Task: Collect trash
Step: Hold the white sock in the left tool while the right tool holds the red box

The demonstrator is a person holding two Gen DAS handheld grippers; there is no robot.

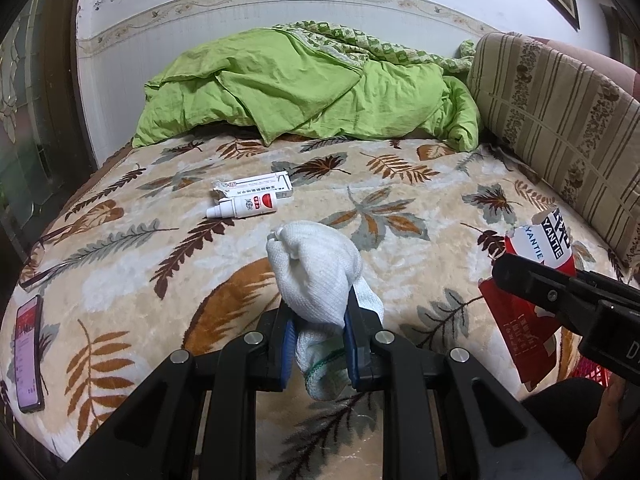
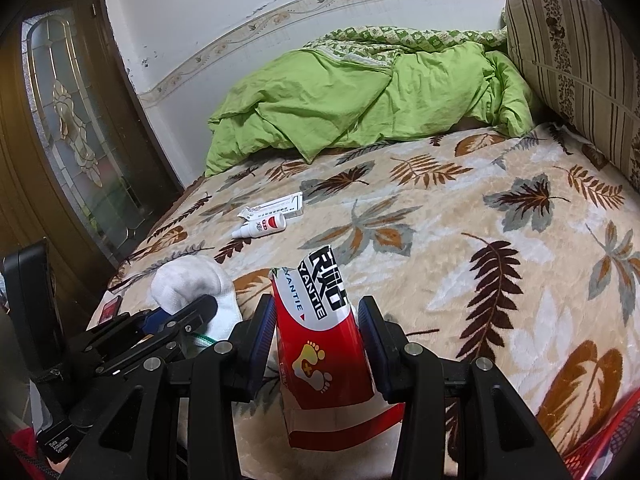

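Holding a white sock (image 1: pixel 316 276) clear of the bed (image 1: pixel 400 248), the left tongs (image 1: pixel 318 356) pinch its middle; the right tongs (image 2: pixel 316 336) clamp a torn red packet (image 2: pixel 320 332) — both ready for binning. Bottle (image 1: pixel 244 206) and carton (image 1: pixel 256 186) lie mid-bed, uncollected.

White knitted sock (image 1: pixel 316 276): crumpled, clamped upright. Red-and-white carton (image 2: pixel 320 344): torn open, held upright. White spray bottle (image 1: pixel 244 206) lies on the blanket beside its opened box (image 1: pixel 256 186).

Knit cloth glove (image 1: pixel 316 272), glossy card box (image 2: pixel 324 344), plush blanket (image 1: pixel 400 248).
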